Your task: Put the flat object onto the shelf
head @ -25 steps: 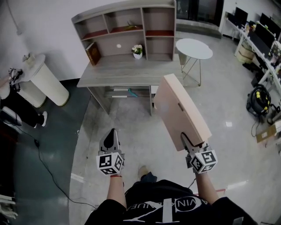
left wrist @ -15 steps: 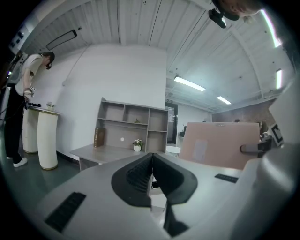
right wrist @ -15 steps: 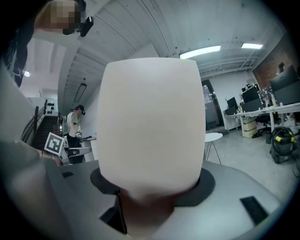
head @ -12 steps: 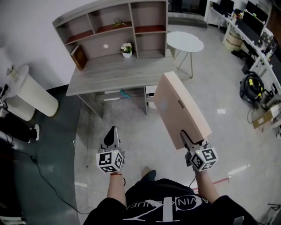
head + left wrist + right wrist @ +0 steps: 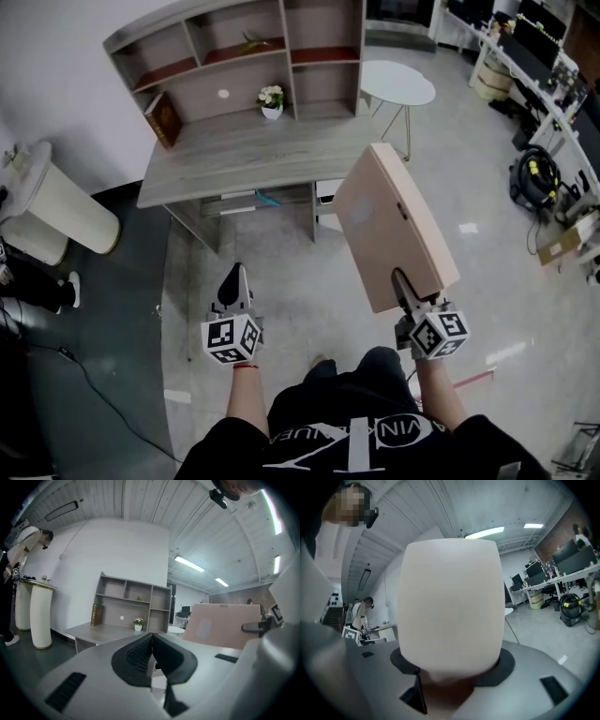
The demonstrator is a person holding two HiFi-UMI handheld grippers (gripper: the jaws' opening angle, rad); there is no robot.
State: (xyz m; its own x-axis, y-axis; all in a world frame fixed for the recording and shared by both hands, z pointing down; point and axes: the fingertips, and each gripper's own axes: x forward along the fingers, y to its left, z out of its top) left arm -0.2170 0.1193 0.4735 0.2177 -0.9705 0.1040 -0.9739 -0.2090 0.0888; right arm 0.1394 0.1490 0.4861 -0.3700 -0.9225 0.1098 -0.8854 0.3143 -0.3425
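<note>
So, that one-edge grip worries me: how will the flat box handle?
Likely stiff: the box, clamped by the right gripper at its near edge only, shows no sag. Probably light for its size, as one gripper carries it. With most of it beyond the jaws, it may pivot if swung.

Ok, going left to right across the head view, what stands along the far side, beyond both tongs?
White pedestal → brown book → potted flowers → round white table → black-and-yellow vacuum cleaner.
</note>
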